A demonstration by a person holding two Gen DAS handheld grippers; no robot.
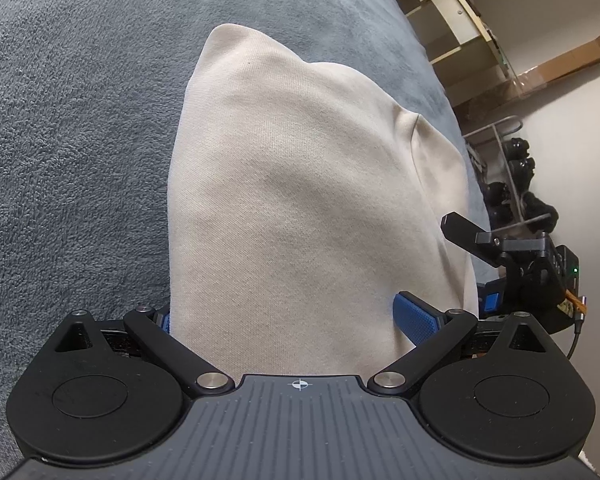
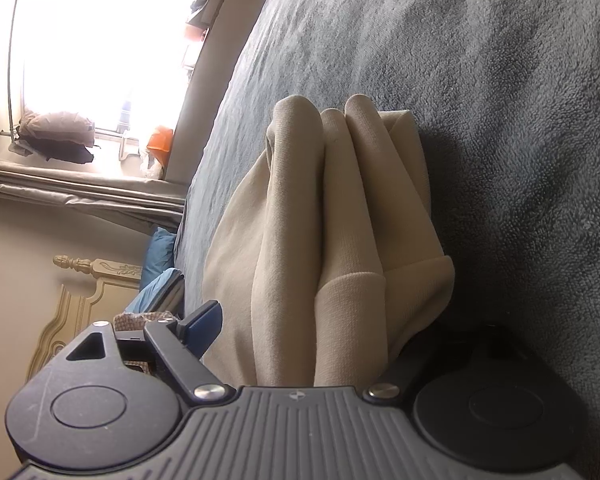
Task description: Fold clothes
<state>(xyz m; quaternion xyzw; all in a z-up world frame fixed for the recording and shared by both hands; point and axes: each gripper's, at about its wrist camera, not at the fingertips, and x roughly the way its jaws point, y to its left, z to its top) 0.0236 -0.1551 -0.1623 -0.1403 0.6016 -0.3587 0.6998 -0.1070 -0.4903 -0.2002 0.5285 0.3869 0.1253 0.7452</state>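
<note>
One cream knit garment (image 1: 292, 184), a sweatshirt by the look of its thick jersey weave, lies folded on a grey-blue fleece blanket (image 1: 68, 128) spread over a bed. In the left wrist view it fills the middle of the frame as a smooth upright panel; in the right wrist view (image 2: 332, 248) its edge shows as several stacked rolls of cloth, three rounded folds bunched at the top.

It looks soft, limp and fairly light, with enough bulk that the layers will slump and slide apart if lifted by one ply. The soundest hold, I judge, is across the whole stack at a folded edge or corner, so all layers travel together.

The left claw (image 1: 292, 320) stands spread wide with the garment's near end between its fingers; one blue pad (image 1: 416, 320) shows at lower right, apart from the cloth as far as I can see. The right claw (image 2: 320, 336) is also spread wide around the bundle's near end; its one visible blue pad (image 2: 206, 322), at lower left, stands beside the cloth, and the other finger is hidden in shadow.

Further out: a bright window (image 2: 100, 40) at upper left, a carved cream headboard (image 2: 88, 280) and two blue pillows (image 2: 160, 268) below it.
</note>
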